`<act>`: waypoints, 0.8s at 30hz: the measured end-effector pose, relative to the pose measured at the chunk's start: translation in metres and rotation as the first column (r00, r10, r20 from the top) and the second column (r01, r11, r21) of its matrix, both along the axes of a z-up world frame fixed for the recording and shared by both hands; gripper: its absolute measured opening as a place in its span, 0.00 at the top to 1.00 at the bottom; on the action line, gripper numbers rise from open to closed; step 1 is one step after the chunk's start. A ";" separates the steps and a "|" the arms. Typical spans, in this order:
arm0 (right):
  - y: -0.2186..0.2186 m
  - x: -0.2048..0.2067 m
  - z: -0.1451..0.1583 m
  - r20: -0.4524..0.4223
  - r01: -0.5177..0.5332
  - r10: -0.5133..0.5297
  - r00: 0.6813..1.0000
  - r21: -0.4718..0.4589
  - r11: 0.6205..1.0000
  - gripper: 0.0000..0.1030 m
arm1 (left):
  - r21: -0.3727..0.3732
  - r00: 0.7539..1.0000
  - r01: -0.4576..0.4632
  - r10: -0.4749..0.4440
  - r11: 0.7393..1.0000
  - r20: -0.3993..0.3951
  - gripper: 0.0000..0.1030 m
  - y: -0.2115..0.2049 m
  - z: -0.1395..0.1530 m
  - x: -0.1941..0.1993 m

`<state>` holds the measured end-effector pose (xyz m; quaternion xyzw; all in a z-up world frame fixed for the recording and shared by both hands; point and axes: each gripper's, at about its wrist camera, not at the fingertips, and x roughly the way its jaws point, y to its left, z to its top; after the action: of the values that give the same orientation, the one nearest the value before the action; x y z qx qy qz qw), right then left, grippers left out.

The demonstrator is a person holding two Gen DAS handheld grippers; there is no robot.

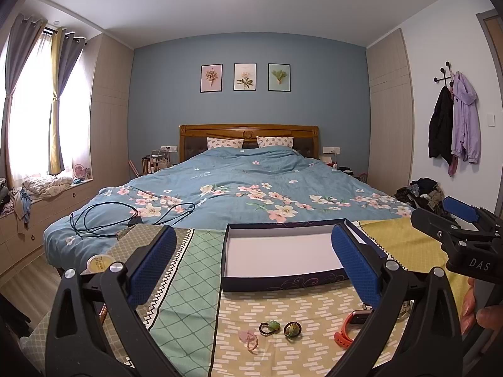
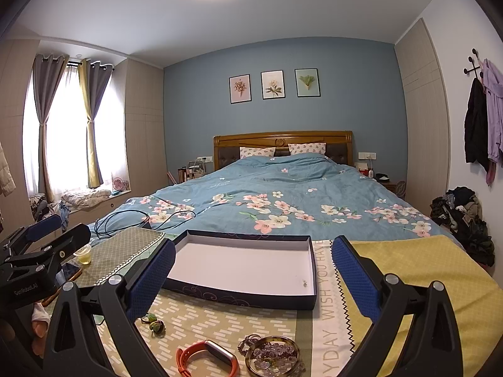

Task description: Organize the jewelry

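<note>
On the patterned counter, before the shallow box (image 2: 245, 270), lie hair ties (image 1: 279, 328), an orange watch (image 2: 204, 358) and beads in a dish (image 2: 273, 356). Both the left gripper (image 1: 254, 267) and right gripper (image 2: 253, 278) gape wide, holding nothing. A careless pinch could tip the dish and scatter beads.

The box (image 2: 242, 270) looks like matt card, dark outside with a smooth white paper lining. The patterned cloth (image 2: 220, 320) under it is woven and matt. The band (image 2: 204, 358) looks like smooth orange rubber, the beads (image 2: 273, 356) glossy and clear. Each claw (image 1: 253, 264) (image 2: 253, 275) is matt black plastic with rough blue textured pads (image 2: 355, 278) and shiny metal rivets. The headboard (image 1: 248, 132) is glossy wood.
</note>
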<state>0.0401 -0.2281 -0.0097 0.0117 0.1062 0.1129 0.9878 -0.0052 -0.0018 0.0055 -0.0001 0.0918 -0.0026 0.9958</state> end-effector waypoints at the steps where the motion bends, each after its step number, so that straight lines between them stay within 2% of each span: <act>1: 0.000 0.000 0.000 0.000 0.000 0.000 1.000 -0.001 1.000 0.07 | 0.001 1.000 0.000 0.000 1.000 -0.001 0.06 0.000 0.000 0.000; 24: 0.000 0.001 -0.003 -0.008 0.002 -0.002 1.000 0.003 1.000 0.07 | 0.001 1.000 0.000 0.000 1.000 -0.002 0.06 0.000 -0.002 0.001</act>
<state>0.0410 -0.2281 -0.0128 0.0138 0.1100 0.1123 0.9875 -0.0043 -0.0021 0.0034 0.0005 0.0929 -0.0025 0.9957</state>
